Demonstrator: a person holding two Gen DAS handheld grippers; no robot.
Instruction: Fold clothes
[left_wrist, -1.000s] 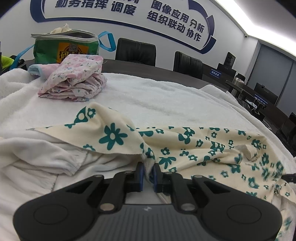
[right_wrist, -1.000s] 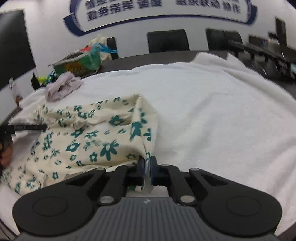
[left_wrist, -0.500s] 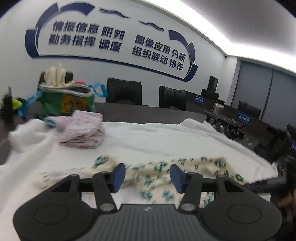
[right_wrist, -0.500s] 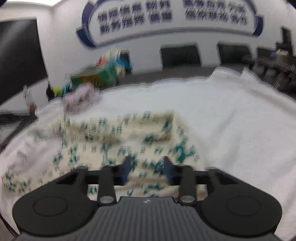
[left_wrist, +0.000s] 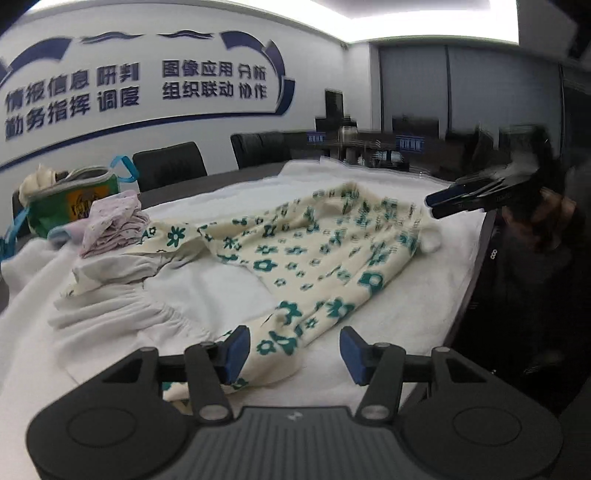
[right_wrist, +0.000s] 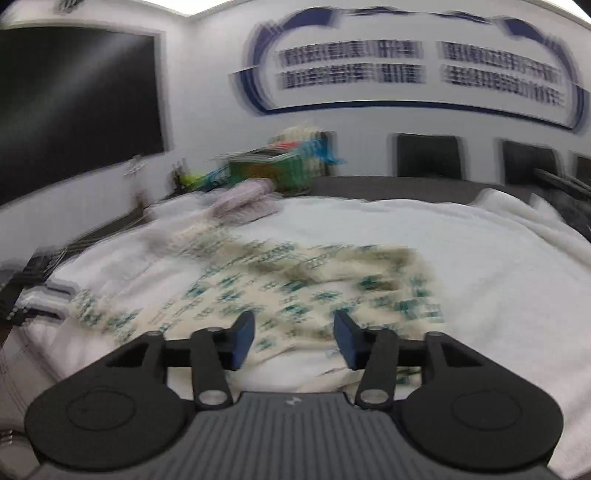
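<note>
Cream garment (left_wrist: 314, 251) printed with teal flowers, spread rumpled and partly doubled over on the white towel (left_wrist: 229, 291) covering the surface. Left tool (left_wrist: 293, 349) held wide open just above the near hem, gripping nothing. Right tool (right_wrist: 293, 339) likewise spread open and empty over the cloth's near edge, though blurred there. Folded pink clothes (left_wrist: 114, 227) beside a green bag (left_wrist: 70, 205) beyond.

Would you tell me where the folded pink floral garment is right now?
In the left wrist view, the folded pink floral garment sits far left on the white towel, before the green bag, beside the cream teal-flowered garment.
</note>
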